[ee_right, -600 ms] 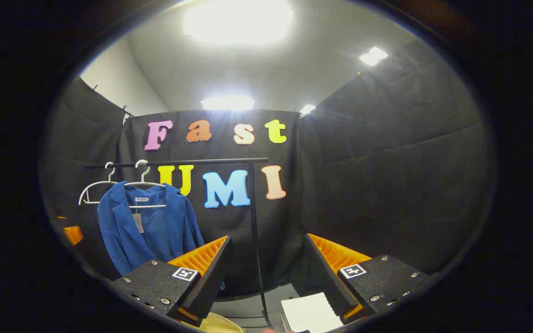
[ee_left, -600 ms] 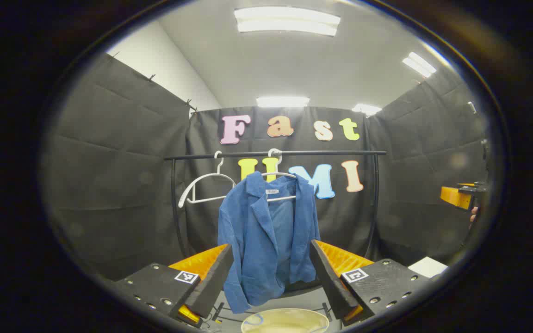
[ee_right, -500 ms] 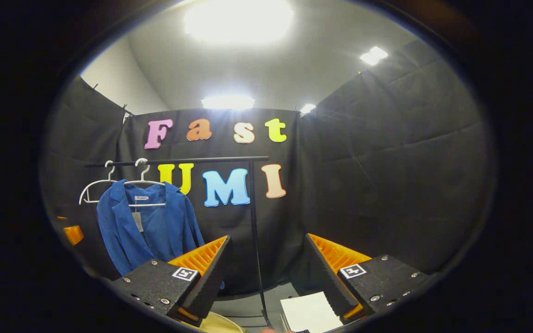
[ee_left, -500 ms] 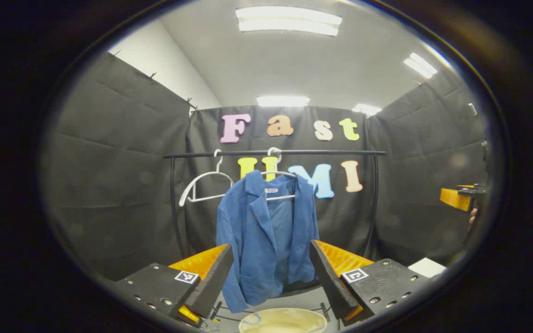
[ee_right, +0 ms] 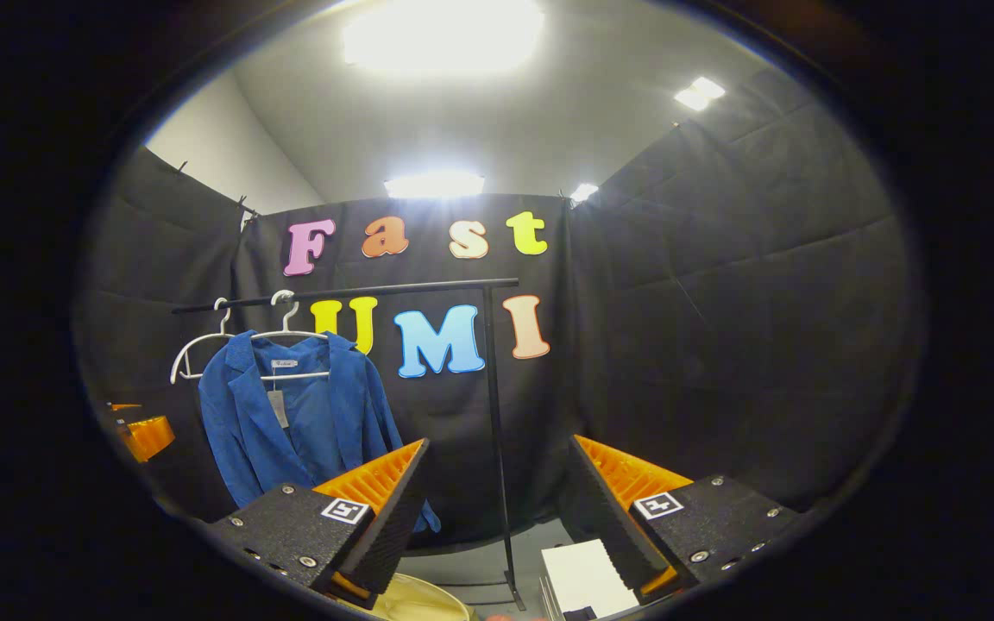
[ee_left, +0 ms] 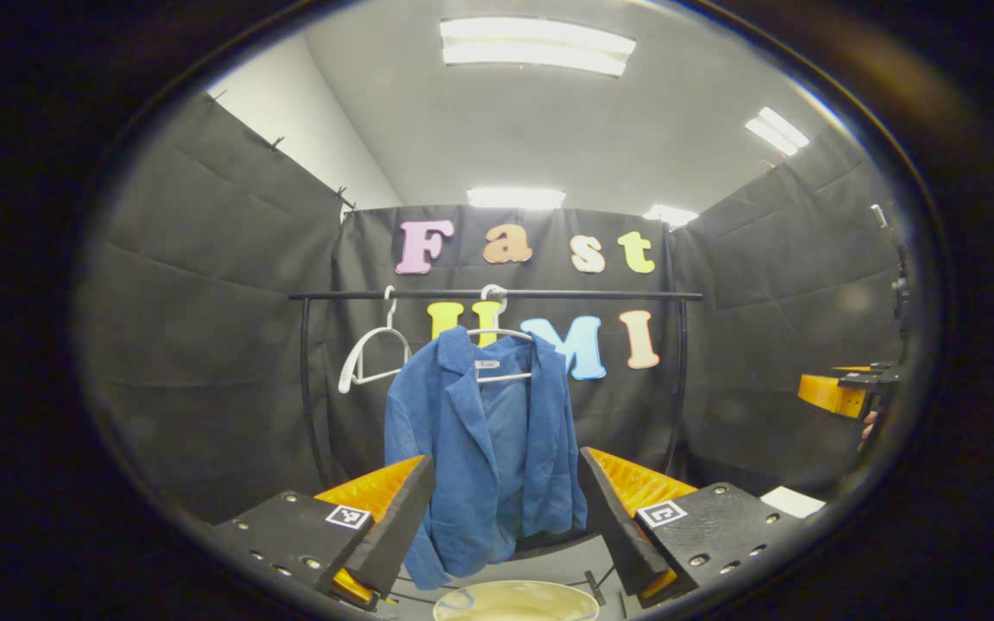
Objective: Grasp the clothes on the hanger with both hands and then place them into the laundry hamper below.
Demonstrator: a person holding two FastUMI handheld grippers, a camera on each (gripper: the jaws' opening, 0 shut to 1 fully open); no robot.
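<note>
Cut off at the bottom of the left gripper view: a round, pale laundry hamper, rim alone peeking up. Hanging above it on a thin white hanger from a black rail: a soft blue jacket, lower edge partly hidden behind the left gripper, fingers wide apart, holding nothing. Further left, a bare white hanger. In the right gripper view, right gripper spread apart too, well off from the jacket; flat white paper half hidden behind one finger.
</note>
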